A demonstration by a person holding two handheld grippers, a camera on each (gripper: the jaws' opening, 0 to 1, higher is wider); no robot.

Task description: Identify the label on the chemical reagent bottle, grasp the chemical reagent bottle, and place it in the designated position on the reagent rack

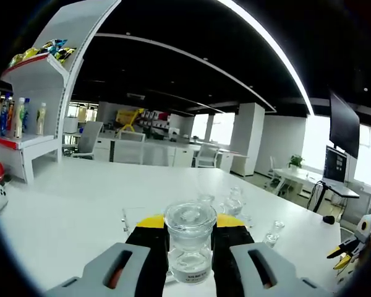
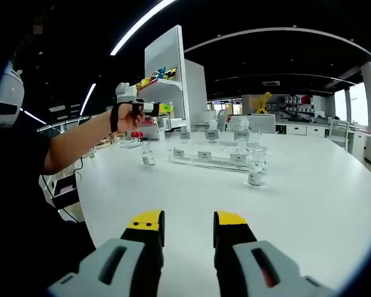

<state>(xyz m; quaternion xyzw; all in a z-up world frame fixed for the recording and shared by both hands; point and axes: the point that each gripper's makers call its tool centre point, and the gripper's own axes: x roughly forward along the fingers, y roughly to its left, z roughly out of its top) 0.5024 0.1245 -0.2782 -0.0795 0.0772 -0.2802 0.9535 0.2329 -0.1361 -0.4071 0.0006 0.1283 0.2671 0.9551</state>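
The left gripper [image 1: 189,244] clamped the clear glass stoppered reagent bottle [image 1: 190,240], lifted toward the clear acrylic rack [image 2: 207,156]; right gripper [image 2: 185,230] fingers gaped, idle.

My left gripper [image 1: 190,247] jaws closed on a bottle, arm raised and stretched out ahead. My right gripper [image 2: 185,230] held low, jaws apart, nothing between them.

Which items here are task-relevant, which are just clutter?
Job:
- glass reagent bottle held in left tongs
- clear reagent rack
- loose bottles on table
- right tongs, open, holding nothing

Lying about:
- white shelf with drinks and snacks
- pliers
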